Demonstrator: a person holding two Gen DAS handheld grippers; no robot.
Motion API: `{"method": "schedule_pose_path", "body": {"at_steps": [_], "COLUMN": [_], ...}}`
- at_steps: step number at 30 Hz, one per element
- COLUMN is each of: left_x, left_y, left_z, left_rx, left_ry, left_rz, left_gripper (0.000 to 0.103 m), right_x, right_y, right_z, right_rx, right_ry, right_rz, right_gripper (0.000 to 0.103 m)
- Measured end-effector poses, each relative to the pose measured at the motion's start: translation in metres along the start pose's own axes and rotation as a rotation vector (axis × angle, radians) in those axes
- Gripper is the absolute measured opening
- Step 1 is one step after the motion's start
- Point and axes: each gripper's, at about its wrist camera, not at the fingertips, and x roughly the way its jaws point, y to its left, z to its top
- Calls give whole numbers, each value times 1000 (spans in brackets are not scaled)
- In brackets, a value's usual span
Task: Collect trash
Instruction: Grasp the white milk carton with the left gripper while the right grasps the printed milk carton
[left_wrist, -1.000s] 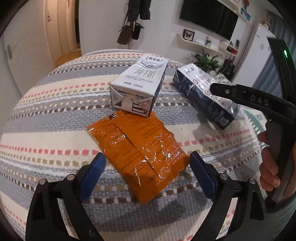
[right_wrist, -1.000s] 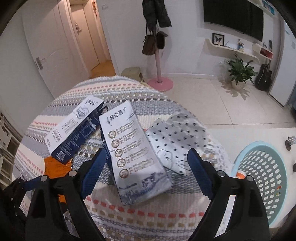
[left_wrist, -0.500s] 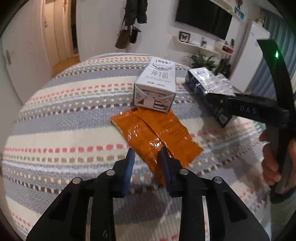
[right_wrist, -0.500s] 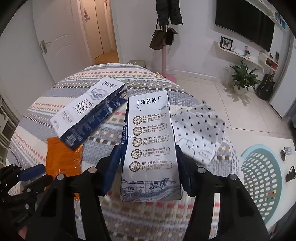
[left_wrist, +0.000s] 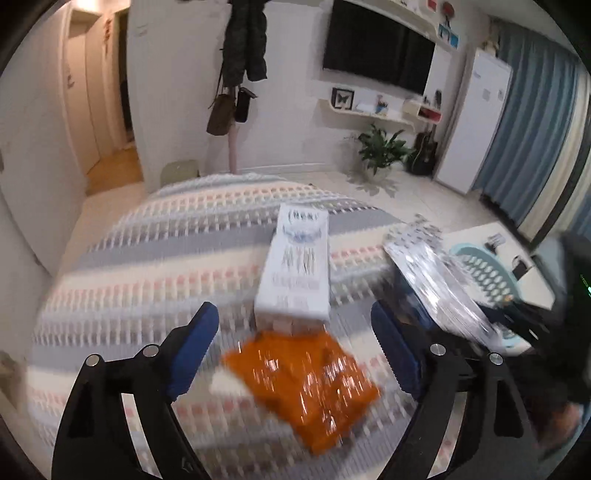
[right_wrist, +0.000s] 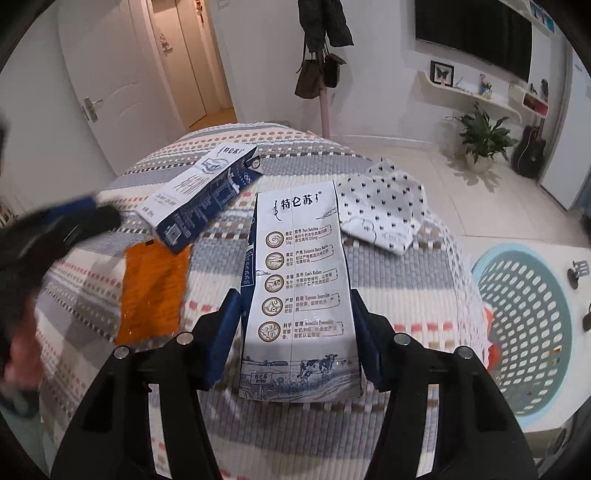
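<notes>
My right gripper (right_wrist: 295, 325) is shut on a tall white and blue milk carton (right_wrist: 299, 295), held above the striped bed cover. It also shows in the left wrist view (left_wrist: 436, 280), at the right. My left gripper (left_wrist: 295, 347) is open and empty, above an orange wrapper (left_wrist: 306, 376) lying on the cover. A second white milk carton (left_wrist: 295, 273) lies just beyond the wrapper. In the right wrist view the wrapper (right_wrist: 155, 291) and that carton (right_wrist: 199, 195) lie left of my held carton. The left wrist view is blurred.
A spotted white cloth (right_wrist: 384, 210) lies on the cover's far right. A light blue perforated basket (right_wrist: 524, 328) stands off the bed to the right, holding something orange at its rim. The striped cover (left_wrist: 166, 258) stretches left and far.
My left gripper shut near the orange wrapper, then opened again and rose away without it. My right gripper closed on the tall milk carton and lifted it.
</notes>
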Motion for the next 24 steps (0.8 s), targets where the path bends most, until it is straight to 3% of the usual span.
{"method": "schedule_pose_path", "body": {"at_steps": [5,9,15,16,17,18,24], "left_x": [56,78,98,100,100,101,70], "left_y": [-7,-12,-15,-14,-12,-10,0], "left_z": [29,35,35,35,35,35,40], "left_rx": [61,82,90,85,74,62,4], "left_ry": [135,180,227,230,228,218,84], "left_rz": [59,82,98,97,96,101,76], "left_gripper": [82,80,63,56,54,54,54], "right_x": [-13,-17,-11,-10,-8,-6,5], "right_y": [2,1,-1,0,-1,-2,-5], "right_z": [-14,-29,-31,-30,-28,-26,-19], "right_rx": [-17,-27,-25,-22,-8,3,25], "right_ry": [18,43,74,77,84,88,118], "right_rz": [30,37,29,30,31,29,14], "right_gripper": [55,56,56,61,71,73,73]}}
